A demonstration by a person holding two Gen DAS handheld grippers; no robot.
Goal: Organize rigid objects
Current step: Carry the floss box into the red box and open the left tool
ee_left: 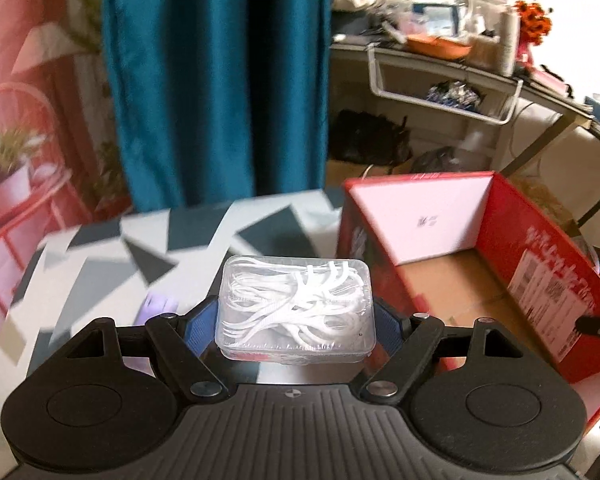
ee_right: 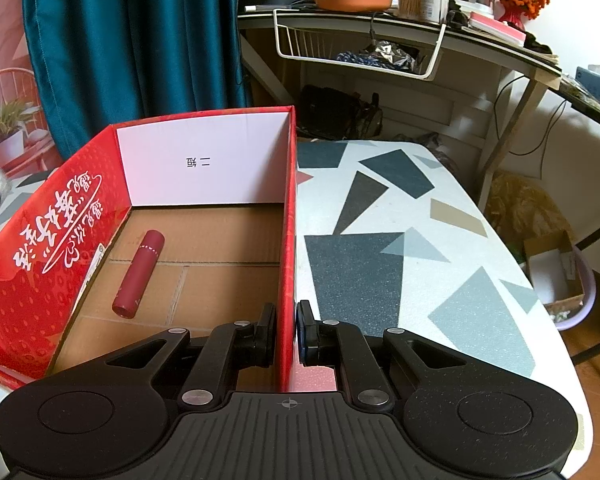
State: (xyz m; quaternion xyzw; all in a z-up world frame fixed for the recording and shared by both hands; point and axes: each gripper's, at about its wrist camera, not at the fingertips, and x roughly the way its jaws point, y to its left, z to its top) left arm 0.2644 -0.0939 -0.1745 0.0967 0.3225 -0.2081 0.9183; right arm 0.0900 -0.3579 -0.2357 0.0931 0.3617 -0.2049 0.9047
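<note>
Two risks from here, both judgement calls. First: the clear floss-pick case (ee_left: 296, 307) is pinched between the left gripper (ee_left: 296, 322) jaws by its short ends only, held up off the table (ee_left: 100, 256) w/ nothing under it. It's smooth plastic, so a tilt or jolt could let it slip, or the lid could pop & spill the picks. Second: the red cardboard box (ee_left: 540, 264) sits just right of & beyond those jaws; a low carry would likely clip the near wall instead of clearing it.

Right gripper (ee_right: 287, 334) jaws are pressed together on the box's right wall (ee_right: 289, 240), one finger inside, one outside. If that pinch pulls sideways the thin wall could bend or the box could skid on the table.

Case orientation: long axis runs across the jaws, left-right, lid face up, roughly level. Red tube (ee_right: 139, 273) lies flat on the box floor, left of & ahead of the right jaws, long axis running away from them, leaning slightly right.
</note>
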